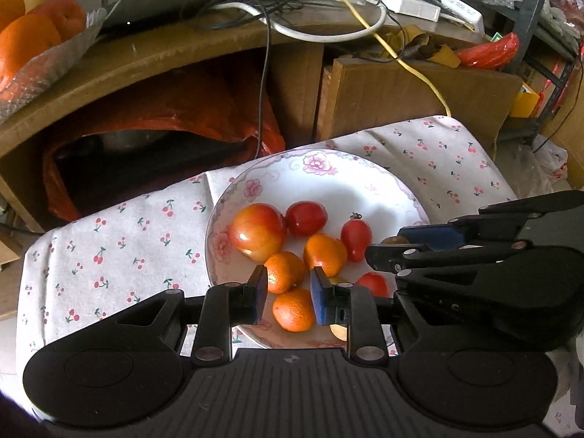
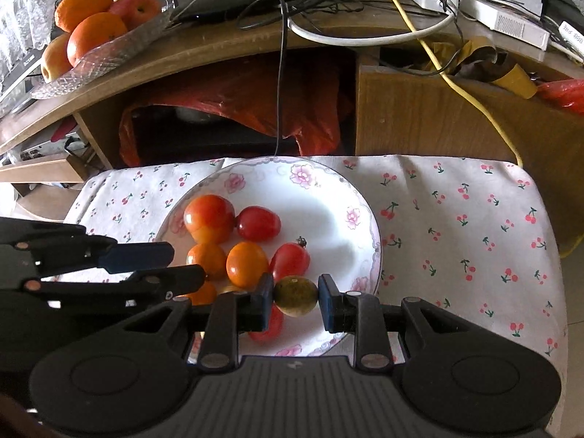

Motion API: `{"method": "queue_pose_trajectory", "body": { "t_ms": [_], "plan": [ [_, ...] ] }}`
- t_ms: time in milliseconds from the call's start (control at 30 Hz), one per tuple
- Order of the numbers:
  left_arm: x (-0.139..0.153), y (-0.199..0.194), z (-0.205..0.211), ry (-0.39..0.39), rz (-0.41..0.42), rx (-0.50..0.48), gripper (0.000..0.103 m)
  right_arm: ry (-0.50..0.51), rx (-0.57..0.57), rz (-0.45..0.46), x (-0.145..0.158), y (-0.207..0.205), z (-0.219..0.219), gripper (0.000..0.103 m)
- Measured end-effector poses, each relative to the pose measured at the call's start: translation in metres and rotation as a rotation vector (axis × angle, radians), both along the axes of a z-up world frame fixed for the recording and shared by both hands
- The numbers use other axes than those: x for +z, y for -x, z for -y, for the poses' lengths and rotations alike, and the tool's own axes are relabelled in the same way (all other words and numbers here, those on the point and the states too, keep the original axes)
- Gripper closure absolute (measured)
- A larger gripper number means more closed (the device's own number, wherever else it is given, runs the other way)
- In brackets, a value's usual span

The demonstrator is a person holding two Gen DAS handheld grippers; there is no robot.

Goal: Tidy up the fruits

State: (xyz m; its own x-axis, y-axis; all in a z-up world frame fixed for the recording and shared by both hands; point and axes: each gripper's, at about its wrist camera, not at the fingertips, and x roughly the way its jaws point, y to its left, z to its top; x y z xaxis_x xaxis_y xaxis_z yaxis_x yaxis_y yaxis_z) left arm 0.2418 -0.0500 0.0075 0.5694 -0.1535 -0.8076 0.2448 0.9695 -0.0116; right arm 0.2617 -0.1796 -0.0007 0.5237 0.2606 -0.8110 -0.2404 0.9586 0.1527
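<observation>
A white flowered plate sits on a cherry-print cloth and holds a red-yellow apple, several red tomatoes and several small oranges. My right gripper is shut on a brownish-green round fruit, just above the plate's near rim; it shows from the side in the left wrist view. My left gripper is open and empty, its jaws either side of two small oranges.
A wooden desk behind carries tangled cables and a glass dish of large oranges and apples at the far left. A red plastic bag fills the shelf below. Cherry-print cloth lies to the plate's right.
</observation>
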Motion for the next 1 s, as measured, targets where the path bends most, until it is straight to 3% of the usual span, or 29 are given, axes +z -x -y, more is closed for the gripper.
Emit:
{"method": "queue_pose_trajectory", "body": {
  "t_ms": [133,267,433,800,1000],
  "plan": [
    [0.001,0.002,-0.003,0.0,0.001,0.009,0.069,-0.007,0.001,0.002,0.0,0.0,-0.001,0.081],
    [0.004,0.006,-0.006,-0.004,0.004,0.018,0.061,-0.006,-0.013,0.012,0.003,0.001,0.001,0.071],
    [0.009,0.014,-0.01,-0.011,0.012,0.03,0.052,-0.007,-0.022,0.02,0.008,0.007,0.002,0.07],
    [0.01,0.047,-0.022,-0.031,0.025,0.073,0.019,0.015,-0.029,0.018,0.016,0.04,-0.002,0.07],
    [0.015,0.066,-0.024,-0.046,0.05,0.106,0.013,0.008,-0.033,0.037,0.026,0.063,-0.004,0.07]
  ]
}}
